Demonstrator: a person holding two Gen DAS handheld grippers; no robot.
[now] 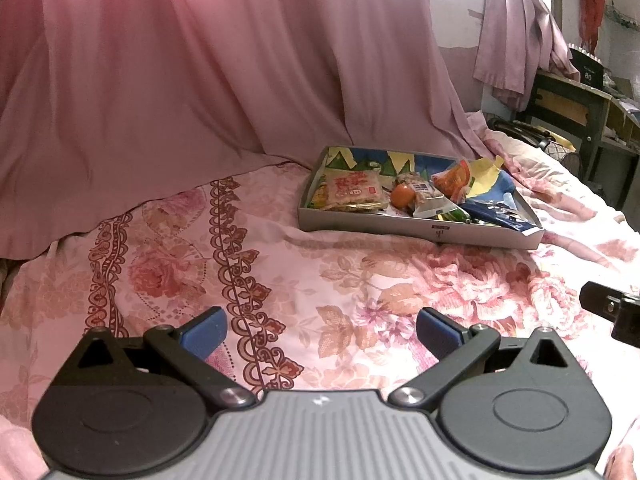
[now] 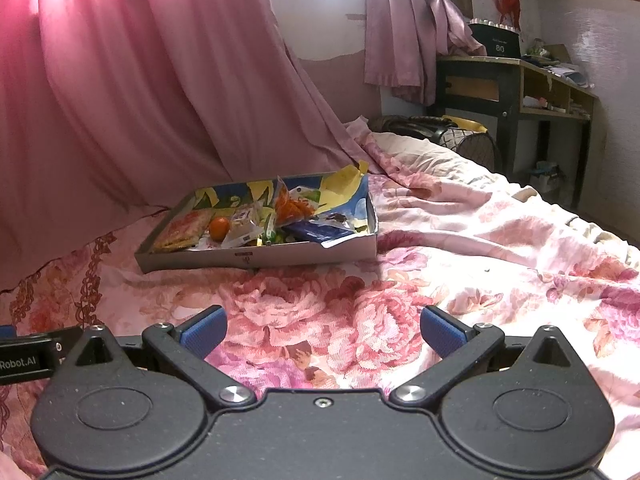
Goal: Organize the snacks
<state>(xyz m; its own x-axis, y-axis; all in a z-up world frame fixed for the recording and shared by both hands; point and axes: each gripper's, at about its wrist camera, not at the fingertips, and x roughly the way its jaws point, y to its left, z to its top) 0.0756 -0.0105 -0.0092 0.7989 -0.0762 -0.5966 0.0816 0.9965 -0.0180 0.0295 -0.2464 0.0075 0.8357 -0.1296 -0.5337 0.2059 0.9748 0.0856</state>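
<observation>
**Both grippers held wide over the bedspread, snack tray lying ahead**

The left gripper (image 1: 322,330) is being held low over the pink floral bedspread (image 1: 360,280), its blue-padded fingers (image 1: 206,330) spread far apart with nothing between them. The right gripper (image 2: 323,330) is being held the same way, its blue fingers (image 2: 440,332) parted wide and gripping nothing; only flowered cloth is being seen in the gap.

The shallow grey cardboard tray (image 1: 400,226) is lying on the bedspread well ahead of the left fingers and off toward the right finger's side. From the right wrist view the same tray (image 2: 280,258) is lying ahead and toward the left finger's side. Inside it, a flat red-printed packet of biscuits (image 1: 352,190) is resting at the end nearer the curtain, a small round orange fruit (image 1: 402,195) is sitting just beside it, and an orange crinkled snack bag (image 1: 456,178) and a dark blue wrapper (image 1: 500,212) are piled toward the other end, the wrapper overhanging the rim.

A pink draped curtain (image 1: 180,72) is hanging beyond the tray. A dark wooden desk (image 2: 516,80) is standing far off past the right finger.
</observation>
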